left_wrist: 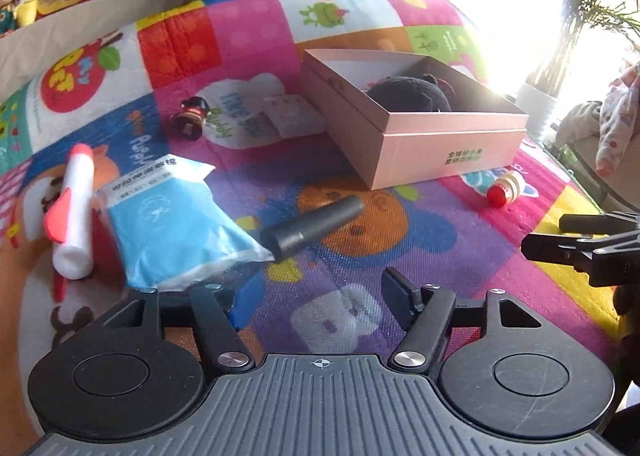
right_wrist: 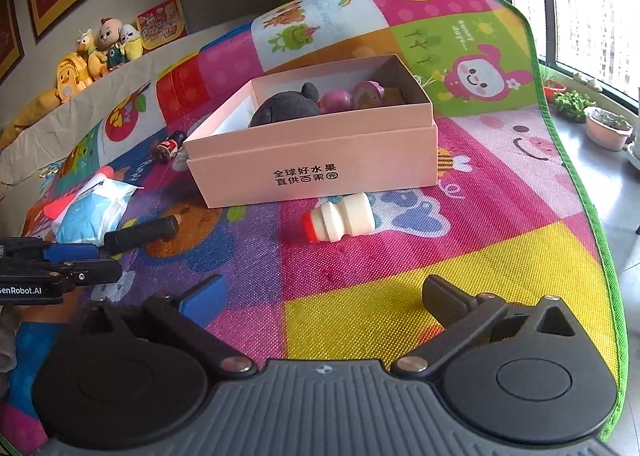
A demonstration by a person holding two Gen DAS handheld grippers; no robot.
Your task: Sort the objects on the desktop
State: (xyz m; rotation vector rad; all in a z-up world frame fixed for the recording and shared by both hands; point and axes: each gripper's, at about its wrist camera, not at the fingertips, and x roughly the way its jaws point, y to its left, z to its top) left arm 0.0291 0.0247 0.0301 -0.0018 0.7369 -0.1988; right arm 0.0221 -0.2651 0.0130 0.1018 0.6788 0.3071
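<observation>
Pink box (right_wrist: 312, 172) sits mid-mat, open, with a dark plush toy (right_wrist: 286, 106) and pink toys (right_wrist: 352, 96) inside. Small bottle (right_wrist: 340, 222) lies on its side just in front of it; black tube (left_wrist: 312, 226) touches a blue packet (left_wrist: 168, 216) further left. Left tongs (left_wrist: 316, 302) partly open, empty. Right tongs (right_wrist: 320, 296) wide, empty, above the play mat (right_wrist: 400, 276).

Pink box (right_wrist: 312, 160), open, far centre on the tabletop, holding a dark plush toy (right_wrist: 286, 106) and pink toys (right_wrist: 352, 96). White bottle (right_wrist: 340, 222) with red cap, lying on its side just near of the box. Black tube (left_wrist: 312, 226) lying flat, left of centre. Blue packet (left_wrist: 168, 216) and white-and-red foam rocket (left_wrist: 74, 212) at near left. Small figurine (left_wrist: 188, 120) and white card (left_wrist: 294, 116) at far left.
</observation>
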